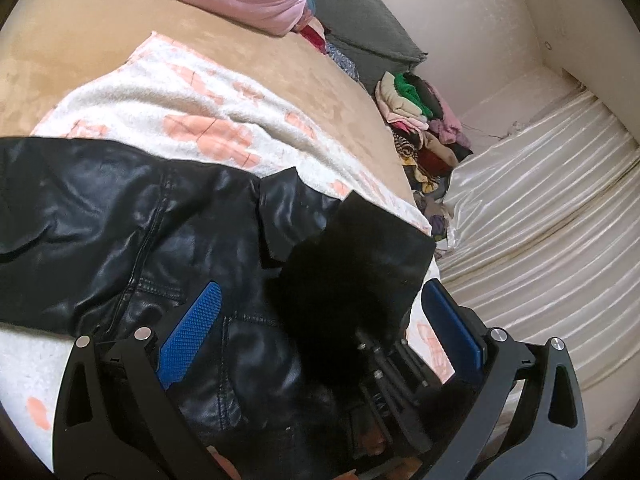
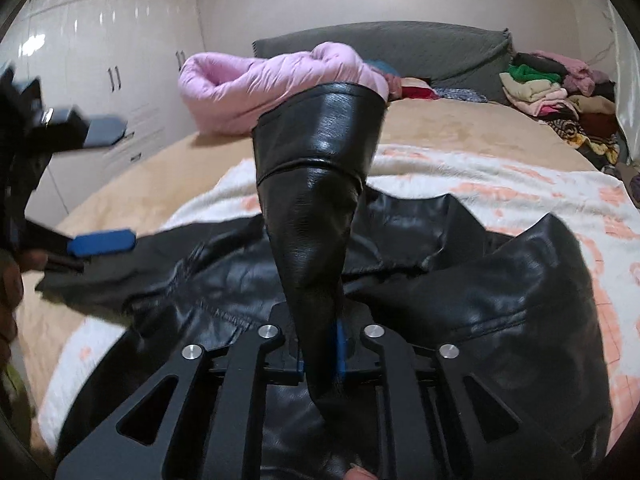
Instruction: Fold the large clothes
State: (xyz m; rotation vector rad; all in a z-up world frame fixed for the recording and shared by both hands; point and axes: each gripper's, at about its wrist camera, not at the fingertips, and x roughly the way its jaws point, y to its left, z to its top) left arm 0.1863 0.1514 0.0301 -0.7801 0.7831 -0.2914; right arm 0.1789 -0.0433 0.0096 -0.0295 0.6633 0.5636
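A glossy black leather jacket [image 2: 500, 292] lay spread on a white fleece blanket with peach blotches [image 2: 500, 188], which covered part of a tan bedspread [image 2: 460, 128]. One sleeve of the jacket [image 2: 316, 184] stood lifted above the body of the garment, its cuff end flaring upward and its narrower part running down into the right gripper [image 2: 320, 350]. That gripper's blue-padded fingers were closed tight on the sleeve, with leather pinched between them.

The left gripper [image 1: 316, 316] hovered over the jacket near its edge, its jaws spread wide with nothing clamped between the blue pads [image 1: 192, 336]; a dark, blurred flap of black material [image 1: 352, 264] sat close to the lens between them, and whether it touched either finger could not be told. In the right wrist view the same gripper appeared at the left edge, wide open.

Farther up the bed sat a puffy pink quilted coat [image 2: 256, 84] against a grey headboard cushion [image 2: 420, 48], with a heap of mixed coloured clothes [image 2: 552, 88] to the right. White glossy wardrobe doors [image 2: 100, 60] stood at left.
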